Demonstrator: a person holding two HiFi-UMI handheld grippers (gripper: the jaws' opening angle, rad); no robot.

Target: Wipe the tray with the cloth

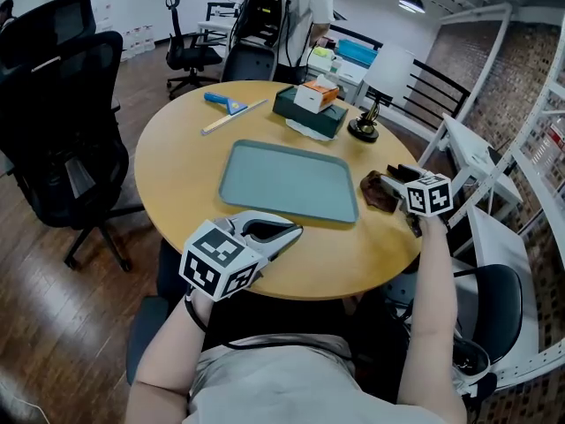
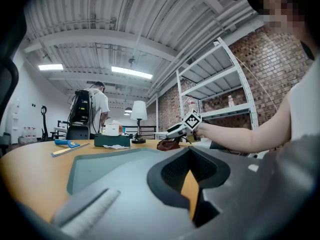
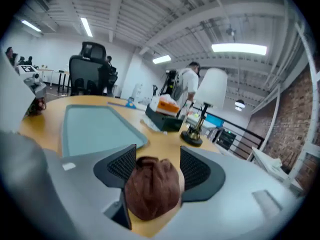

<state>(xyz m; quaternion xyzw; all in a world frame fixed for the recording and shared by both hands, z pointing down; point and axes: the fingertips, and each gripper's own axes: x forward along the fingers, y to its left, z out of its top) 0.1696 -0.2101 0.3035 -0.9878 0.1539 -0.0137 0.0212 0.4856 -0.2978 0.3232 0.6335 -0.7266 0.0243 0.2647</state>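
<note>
My right gripper (image 3: 157, 154) has its jaws spread wide, and the cloth (image 3: 152, 186) sits in the gap between them. Neither pad presses on it, so I hold nothing yet on that side. My left gripper (image 2: 190, 153) has its jaw tips together with nothing between them. It hovers low over the near edge of the table (image 1: 177, 175), in front of the tray (image 1: 287, 179).

The biggest risk, as I judge it, is a poor bite. The cloth is a bunched lump, so if I close on just a top fold it could slip out or trail loose when I lift. It also lies close to the table's right rim, and a nudge from the jaws before they close could push it over the side. The tray looks loose on the wood and my left gripper is not on it. A firm wipe may therefore shove it toward the tissue box (image 1: 311, 109) and the lamp (image 1: 364, 126) behind it.

The cloth is dark brown and crumpled into a soft, rounded wad with deep folds, and it looks limp rather than stiff. It rests on the table just off the tray's right side, not on it. The tray is a shallow grey-green rectangle with rounded corners, and its surface is bare. I can make out no mess on it from here.
</note>
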